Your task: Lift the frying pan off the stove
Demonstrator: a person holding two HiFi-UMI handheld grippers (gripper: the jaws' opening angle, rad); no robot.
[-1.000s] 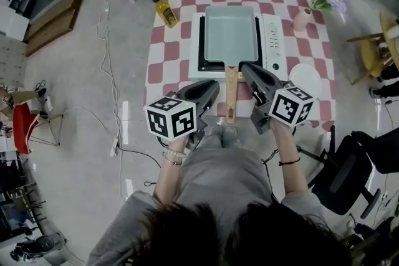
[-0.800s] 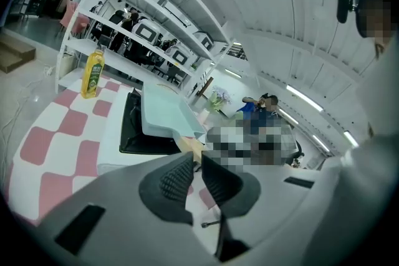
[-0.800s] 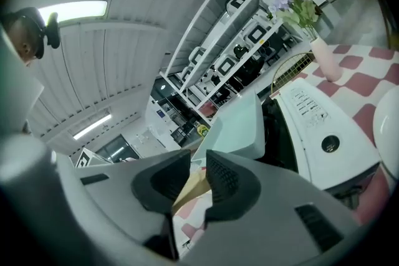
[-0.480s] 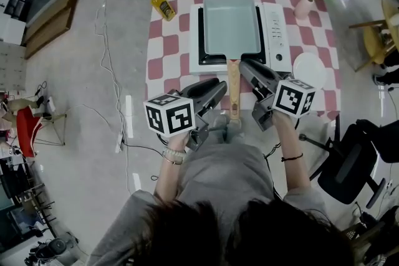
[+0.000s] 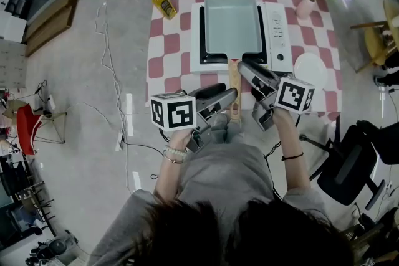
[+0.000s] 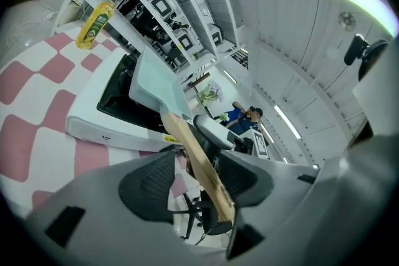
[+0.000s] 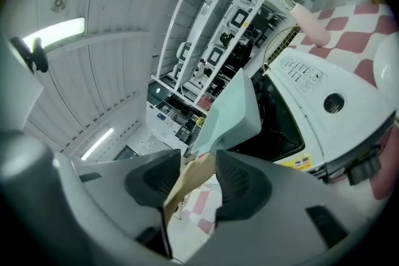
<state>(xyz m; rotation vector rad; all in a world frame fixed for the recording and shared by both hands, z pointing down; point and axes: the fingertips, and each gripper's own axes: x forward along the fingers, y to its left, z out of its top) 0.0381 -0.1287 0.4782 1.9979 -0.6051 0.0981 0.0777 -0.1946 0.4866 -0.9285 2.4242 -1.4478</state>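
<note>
A pale green rectangular frying pan (image 5: 232,22) sits on the white portable stove (image 5: 275,34), its wooden handle (image 5: 234,89) pointing toward me. My left gripper (image 5: 230,95) reaches in from the left at the handle's near end. Its jaws are opening, and the handle (image 6: 198,162) lies between them without being pressed. My right gripper (image 5: 245,69) comes in from the right, nearer the pan. Its jaws are opening too, with the handle (image 7: 187,182) and the pan's edge (image 7: 227,115) showing in the gap.
The stove stands on a pink-and-white checked table (image 5: 167,53). A yellow bottle (image 5: 163,6) is at the back left, a pink vase with purple flowers (image 5: 305,8) at the back right, and a white plate (image 5: 308,68) right of the stove. A black chair (image 5: 349,162) stands to my right.
The left gripper has moved right, up to the handle's near end. Both pairs of jaws, shut a second ago, now stand apart around the handle.
</note>
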